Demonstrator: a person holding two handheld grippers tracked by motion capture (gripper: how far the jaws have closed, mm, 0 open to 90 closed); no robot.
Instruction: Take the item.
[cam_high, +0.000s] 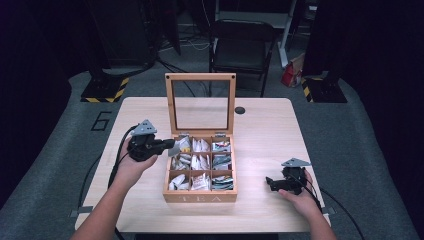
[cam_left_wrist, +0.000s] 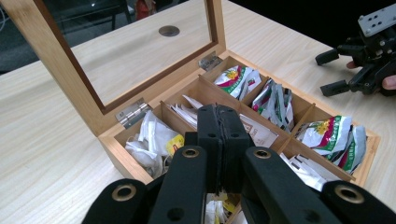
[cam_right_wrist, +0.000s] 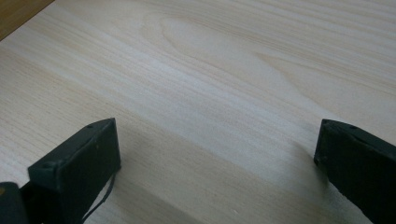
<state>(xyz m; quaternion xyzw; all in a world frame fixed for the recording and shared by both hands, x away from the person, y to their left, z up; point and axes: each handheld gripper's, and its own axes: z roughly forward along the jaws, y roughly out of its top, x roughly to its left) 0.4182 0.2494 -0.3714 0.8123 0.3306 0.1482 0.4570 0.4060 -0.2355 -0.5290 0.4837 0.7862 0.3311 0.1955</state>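
– Looking at the near side first, what is the right tool (cam_high: 270, 183) doing?
– It sits low over the bare tabletop (cam_high: 260, 130), near the front right corner. Its jaws are spread wide and there is nothing between them.
– And the left tool (cam_high: 171, 145)?
– It is a bit farther in, at the left side of the tea box (cam_high: 200, 196). Its jaws are pressed tight together. From above, it looks like they pinch a pale tea bag (cam_high: 176, 147) right at the tips, but that part is small and hard to see.
– Where is that tea bag?
– Up over the back left pocket of the box, not down inside it.
– So how much is done?
– I think the picking up is done. The bag has no new place yet, so setting it down is left. The other pockets are full of bags.
– And behind?
– The glass lid (cam_high: 200, 76) stands up open.
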